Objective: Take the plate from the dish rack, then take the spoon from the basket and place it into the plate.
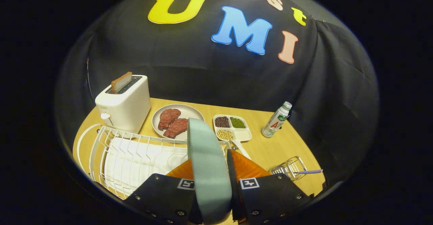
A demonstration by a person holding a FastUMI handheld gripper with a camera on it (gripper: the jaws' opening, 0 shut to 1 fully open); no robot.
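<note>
Standing on edge, the plate [208,171] is clamped between the gripper [211,165] fingers, hiding part of the dish rack [128,157]; the basket [291,167] sits right, spoon bowl hidden.

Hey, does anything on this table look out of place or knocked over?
Nothing spilled or toppled. The gripper holds the plate on edge between its fingers above the dish rack; toaster and bottle stand upright.

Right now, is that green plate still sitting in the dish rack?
No, the green plate is gripped edge-on between the gripper fingers, lifted above the white dish rack.
</note>
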